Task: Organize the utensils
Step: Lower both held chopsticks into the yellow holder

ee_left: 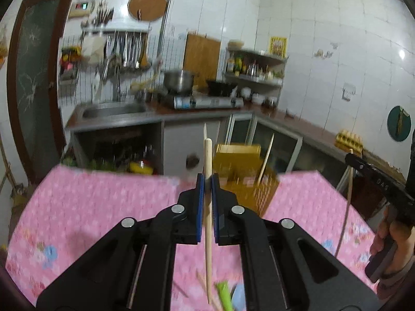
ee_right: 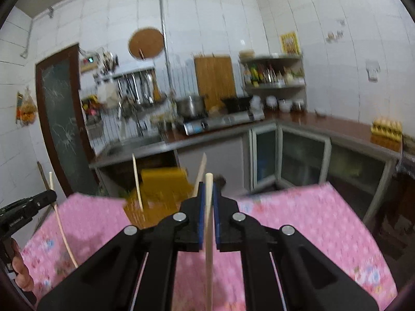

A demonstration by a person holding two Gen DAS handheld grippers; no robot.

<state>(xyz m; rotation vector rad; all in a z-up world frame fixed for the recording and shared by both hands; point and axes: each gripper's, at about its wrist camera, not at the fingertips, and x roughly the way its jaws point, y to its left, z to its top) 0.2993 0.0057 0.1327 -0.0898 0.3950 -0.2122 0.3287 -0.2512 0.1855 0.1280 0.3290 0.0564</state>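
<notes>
While both views are blurred, your left tool (ee_left: pixel 207 181) is clenched on a pale wooden chopstick (ee_left: pixel 208 233) that stands nearly upright between its blue pads (ee_left: pixel 200 202), and your right tool (ee_right: pixel 208 189) grips a second chopstick (ee_right: pixel 209 246) the same way. Both hang above the bench (ee_left: pixel 103 202) with its pink flowered cloth. At the bench's far edge stands a yellow utensil holder (ee_right: pixel 166 186) with further chopsticks (ee_right: pixel 137 181) upright in it. Green-handled utensils (ee_left: pixel 223 295) lie at the near edge.
</notes>
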